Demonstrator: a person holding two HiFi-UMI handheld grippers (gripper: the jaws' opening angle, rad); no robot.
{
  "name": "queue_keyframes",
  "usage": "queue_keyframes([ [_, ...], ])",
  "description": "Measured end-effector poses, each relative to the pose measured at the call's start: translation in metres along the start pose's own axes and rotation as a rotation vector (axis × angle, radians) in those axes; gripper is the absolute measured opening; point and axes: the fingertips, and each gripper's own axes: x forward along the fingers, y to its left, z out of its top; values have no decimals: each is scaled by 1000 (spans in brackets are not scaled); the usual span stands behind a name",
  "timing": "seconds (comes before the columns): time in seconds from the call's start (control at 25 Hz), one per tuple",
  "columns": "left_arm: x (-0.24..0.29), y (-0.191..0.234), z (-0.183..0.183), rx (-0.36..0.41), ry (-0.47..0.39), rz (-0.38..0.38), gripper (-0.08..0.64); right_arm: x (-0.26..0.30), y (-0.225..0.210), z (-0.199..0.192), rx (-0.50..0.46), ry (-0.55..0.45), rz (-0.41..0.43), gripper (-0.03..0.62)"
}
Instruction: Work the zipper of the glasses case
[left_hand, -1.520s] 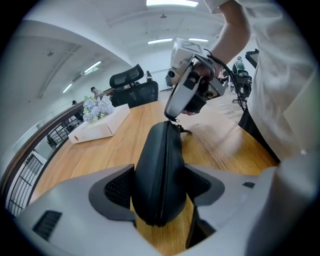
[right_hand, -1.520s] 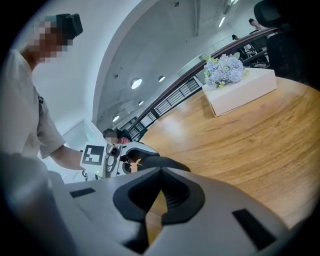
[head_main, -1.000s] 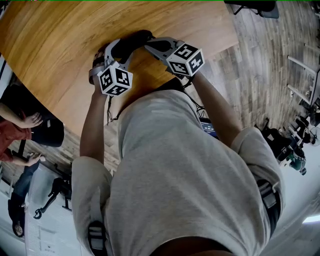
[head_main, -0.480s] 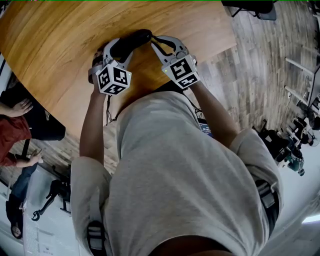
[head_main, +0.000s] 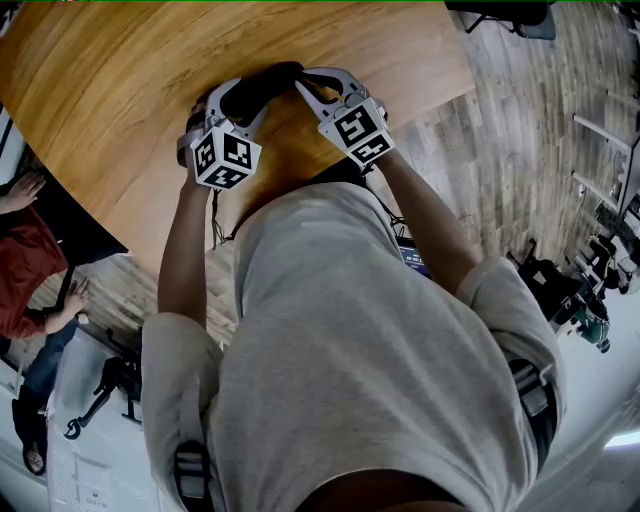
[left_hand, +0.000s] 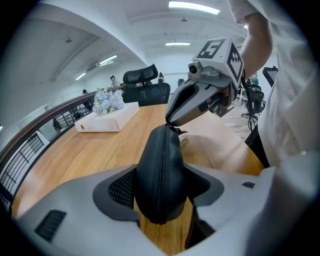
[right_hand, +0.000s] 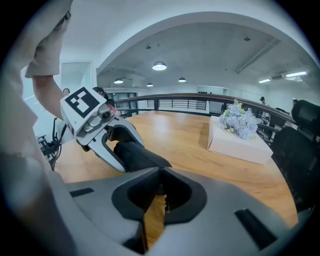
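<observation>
Over the wooden worktop (head_main: 120, 90), the left gripper (left_hand: 160, 192) jaws clamp the glasses case (left_hand: 160, 155). The right gripper (right_hand: 160, 172) jaws are narrow and opening, with the zipper pull (left_hand: 176, 131) between their tips. The likely next move is a firmer regrip.

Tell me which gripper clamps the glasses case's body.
The left gripper: its jaws grip the glasses case. The right gripper, jaws opening, only pinches the zipper pull.

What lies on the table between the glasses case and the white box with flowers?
Only bare table separates case and box, seen in the left gripper view.
</observation>
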Motion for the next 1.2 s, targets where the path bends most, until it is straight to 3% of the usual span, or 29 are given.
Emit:
queue_keyframes([
  [0.16, 0, -1, -3, -24, 1, 2, 281, 0, 1, 2, -63, 11, -2, 39],
  [0.36, 3, -1, -4, -37, 4, 16, 281, -3, -3, 1, 131, -18, 13, 25],
  [0.72, 7, -4, -6, -31, 15, -4, 279, 3, -14, -4, -37, 8, -77, 25],
  [1.04, 8, -1, -8, -41, 9, -6, 281, 0, -3, -2, 59, -59, 82, 29],
  [1.2, 8, -2, -9, -38, 10, 0, 281, -2, 2, 0, 88, -61, 65, 34],
])
